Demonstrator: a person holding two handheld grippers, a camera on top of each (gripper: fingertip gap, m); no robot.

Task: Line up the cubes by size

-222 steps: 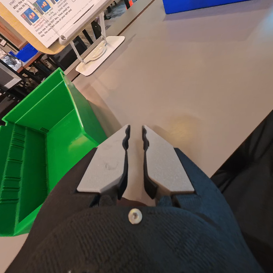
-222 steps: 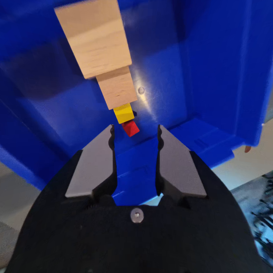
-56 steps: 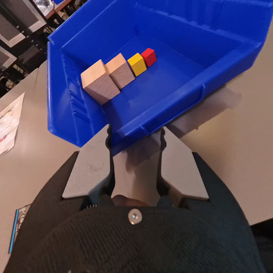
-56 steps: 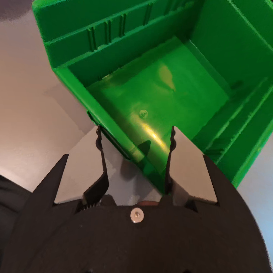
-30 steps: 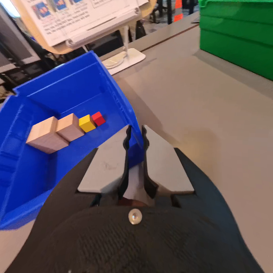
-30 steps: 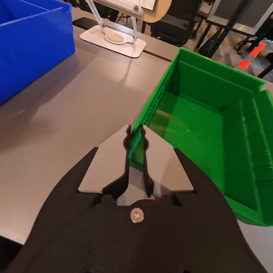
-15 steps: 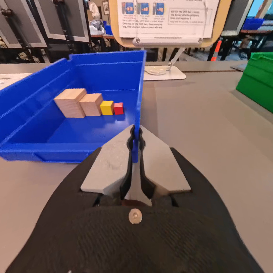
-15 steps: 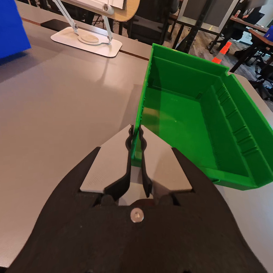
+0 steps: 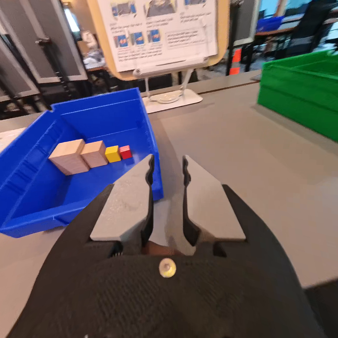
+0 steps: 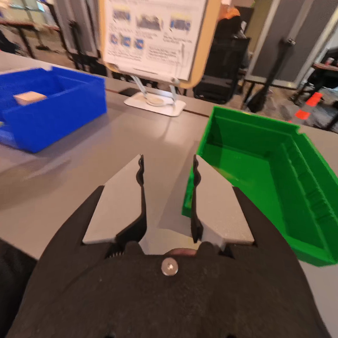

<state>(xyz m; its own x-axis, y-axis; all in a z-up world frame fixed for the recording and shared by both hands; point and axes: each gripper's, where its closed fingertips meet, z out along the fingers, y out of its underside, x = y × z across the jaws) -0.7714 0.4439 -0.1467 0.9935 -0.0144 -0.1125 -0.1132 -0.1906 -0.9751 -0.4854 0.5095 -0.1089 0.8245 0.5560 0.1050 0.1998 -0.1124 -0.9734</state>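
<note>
The gray table holds a blue bin with four cubes in a row, touching: big wooden cube, smaller wooden cube, yellow cube, red cube. The left gripper and the right gripper are both partly open and hold nothing. The row looks done, so I think it is best to lift away slowly and not bump the bin.

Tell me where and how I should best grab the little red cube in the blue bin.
Grip the red cube from above, pinching its near and far faces. One side touches the yellow cube, so a grip across the row is blocked. It sits low inside the blue bin, whose walls probably block a level approach.
</note>
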